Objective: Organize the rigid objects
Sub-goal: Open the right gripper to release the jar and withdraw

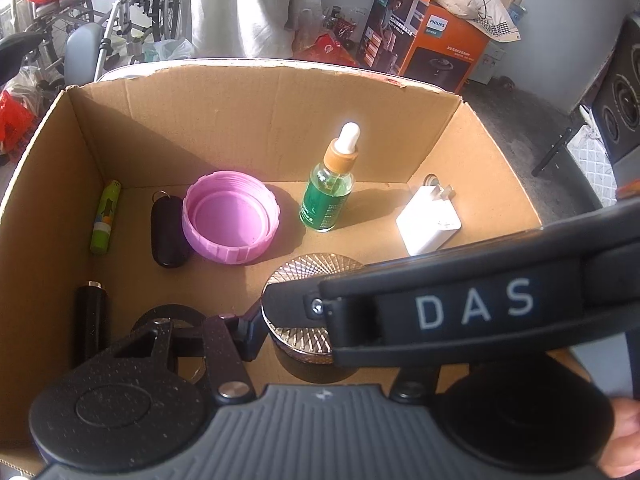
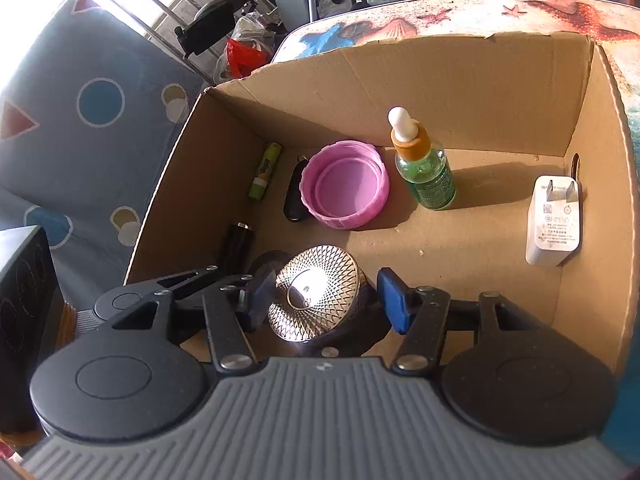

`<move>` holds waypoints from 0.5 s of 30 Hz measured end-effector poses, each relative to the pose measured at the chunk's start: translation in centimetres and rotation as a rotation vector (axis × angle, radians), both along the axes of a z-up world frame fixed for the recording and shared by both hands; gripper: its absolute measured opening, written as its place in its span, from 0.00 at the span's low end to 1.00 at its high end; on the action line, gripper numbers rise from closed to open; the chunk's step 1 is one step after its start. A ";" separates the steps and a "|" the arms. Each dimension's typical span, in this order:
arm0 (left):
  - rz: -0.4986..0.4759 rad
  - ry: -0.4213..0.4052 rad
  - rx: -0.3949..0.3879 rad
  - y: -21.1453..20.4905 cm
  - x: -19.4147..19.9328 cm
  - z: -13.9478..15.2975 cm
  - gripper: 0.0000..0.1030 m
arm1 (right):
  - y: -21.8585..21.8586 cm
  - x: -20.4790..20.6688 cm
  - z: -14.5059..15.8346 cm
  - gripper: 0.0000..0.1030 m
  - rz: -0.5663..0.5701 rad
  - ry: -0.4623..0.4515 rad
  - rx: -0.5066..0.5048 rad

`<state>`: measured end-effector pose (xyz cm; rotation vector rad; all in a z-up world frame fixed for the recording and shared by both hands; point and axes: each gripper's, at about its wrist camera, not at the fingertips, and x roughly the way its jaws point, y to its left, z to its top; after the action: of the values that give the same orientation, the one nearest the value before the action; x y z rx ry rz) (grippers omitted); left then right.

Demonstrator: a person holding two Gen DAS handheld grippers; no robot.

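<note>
A cardboard box [image 2: 472, 80] holds the objects. A jar with a patterned metallic lid [image 2: 316, 292] stands near the box's front. My right gripper [image 2: 324, 300] is open around it, blue pads [image 2: 394, 300] on each side, apart from the lid. In the left wrist view the right gripper's arm marked DAS [image 1: 476, 308] crosses in front of the jar [image 1: 308, 280]. My left gripper [image 1: 280, 320] shows only its left finger [image 1: 244, 328]; its right finger is hidden. A pink lid [image 2: 344, 184], green dropper bottle [image 2: 424, 168] and white charger [image 2: 554, 220] lie further back.
A green tube [image 2: 264, 176], a black key fob [image 2: 296, 192] and a black cylinder [image 2: 238, 244] lie along the box's left side. The box stands on a seashell-print table [image 2: 440, 12]. An orange Philips carton [image 1: 436, 40] and a wheelchair [image 1: 120, 12] stand beyond.
</note>
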<state>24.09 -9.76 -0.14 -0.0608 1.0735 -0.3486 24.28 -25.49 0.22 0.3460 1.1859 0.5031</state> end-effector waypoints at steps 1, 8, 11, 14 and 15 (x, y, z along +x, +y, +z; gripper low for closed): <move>0.003 0.008 -0.006 0.0 0.0 -0.1 0.56 | 0.1 0.1 -0.2 0.55 0.000 0.008 -0.001; 0.017 0.022 -0.075 0.4 0.0 -0.3 0.60 | 0.6 0.0 -0.9 0.56 0.007 0.010 -0.037; 0.013 -0.010 -0.086 0.4 -0.5 0.4 0.63 | 0.3 -0.2 -0.5 0.56 -0.001 -0.011 -0.026; 0.005 -0.064 -0.106 0.6 -1.6 1.7 0.70 | 0.0 -0.9 0.6 0.56 -0.012 -0.054 -0.004; 0.005 -0.096 -0.111 0.6 -2.2 2.3 0.73 | -0.2 -1.3 1.2 0.56 -0.020 -0.081 0.001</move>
<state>21.93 -9.13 2.17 -0.1444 0.9587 -0.4025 22.93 -25.70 1.43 0.3353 1.1025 0.4957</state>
